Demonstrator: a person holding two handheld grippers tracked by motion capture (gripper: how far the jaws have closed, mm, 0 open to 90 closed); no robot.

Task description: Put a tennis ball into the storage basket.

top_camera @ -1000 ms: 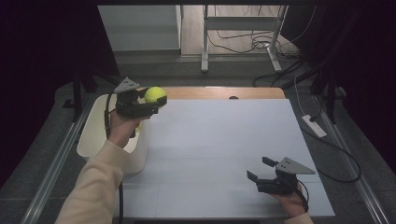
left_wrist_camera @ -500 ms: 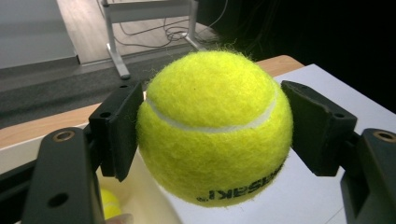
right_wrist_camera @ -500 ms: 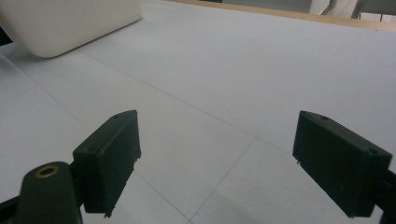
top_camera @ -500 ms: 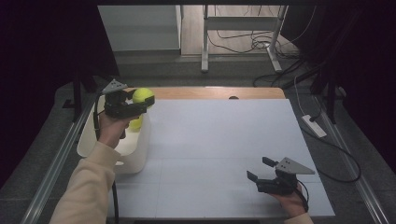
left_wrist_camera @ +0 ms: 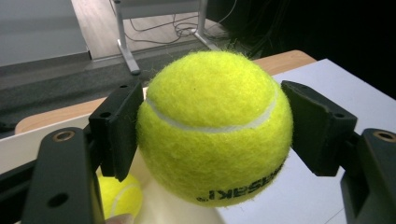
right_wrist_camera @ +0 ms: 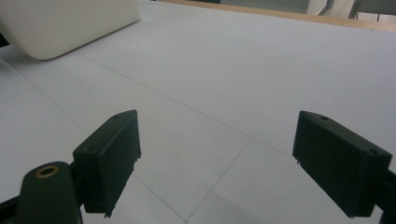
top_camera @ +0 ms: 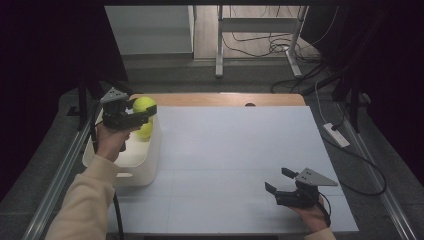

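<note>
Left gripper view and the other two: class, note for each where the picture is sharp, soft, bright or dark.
Left gripper view: the tennis ball is sharp and evenly lit, the floor behind soft. Right gripper view: the near jaws look slightly soft, the white table evenly lit, no glare. High view: the table's middle is bright while the surroundings sink into darkness.

We can make out one piece of writing: black printed letters low on the tennis ball (left_wrist_camera: 214, 127), near its underside in the left gripper view. The print stands upside down to us and curves with the felt, so part of it turns out of sight. What we can read looks like "KASSIR" or something close; we cannot settle the exact letters or whether more follow. In the high view the same ball (top_camera: 144, 104) is too small for us to read any print on it.
</note>
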